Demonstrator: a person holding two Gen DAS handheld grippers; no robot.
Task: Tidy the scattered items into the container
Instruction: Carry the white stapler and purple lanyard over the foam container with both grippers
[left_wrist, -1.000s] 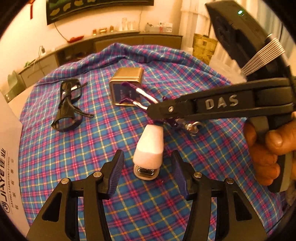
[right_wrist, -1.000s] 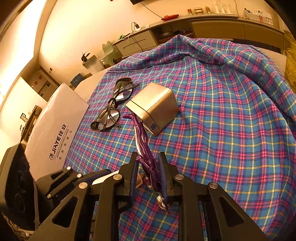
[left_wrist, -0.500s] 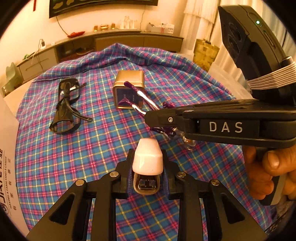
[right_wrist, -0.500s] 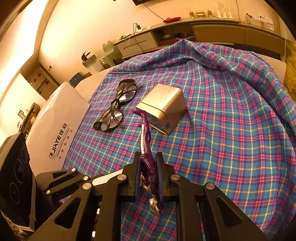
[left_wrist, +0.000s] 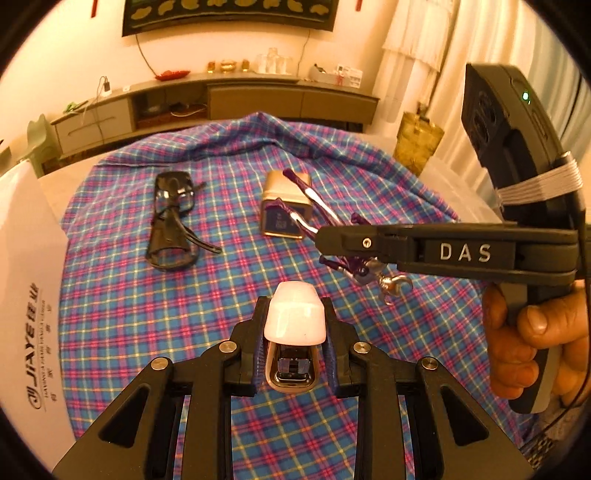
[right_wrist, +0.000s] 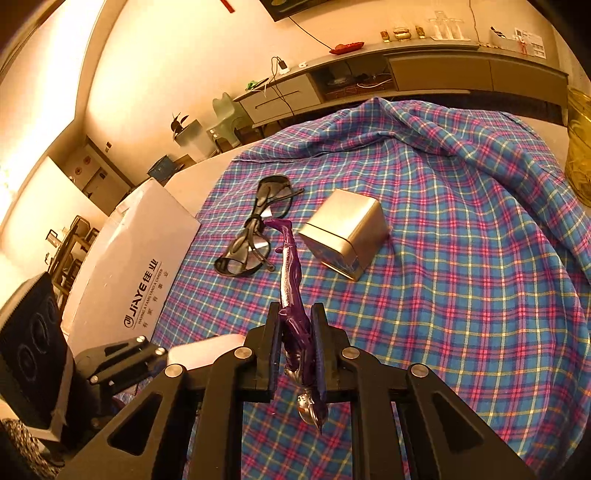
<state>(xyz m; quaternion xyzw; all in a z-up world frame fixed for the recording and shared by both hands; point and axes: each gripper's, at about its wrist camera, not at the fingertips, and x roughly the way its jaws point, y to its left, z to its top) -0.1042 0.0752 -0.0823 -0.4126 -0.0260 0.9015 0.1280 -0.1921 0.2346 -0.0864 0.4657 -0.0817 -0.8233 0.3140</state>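
The left gripper (left_wrist: 295, 363) has just clamped the white-topped metal stapler (left_wrist: 294, 345); the right gripper (right_wrist: 295, 350) holds the purple-and-silver plastic figurine (right_wrist: 293, 295). Both now hang above the plaid-covered table's (right_wrist: 461, 295) near edge, ready for the white cardboard box (right_wrist: 122, 273).

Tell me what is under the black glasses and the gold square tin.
Both the black plastic glasses and the gold square metal tin rest directly on the blue and pink plaid cloth. What lies beneath that cloth is covered, so the surface below cannot be seen.
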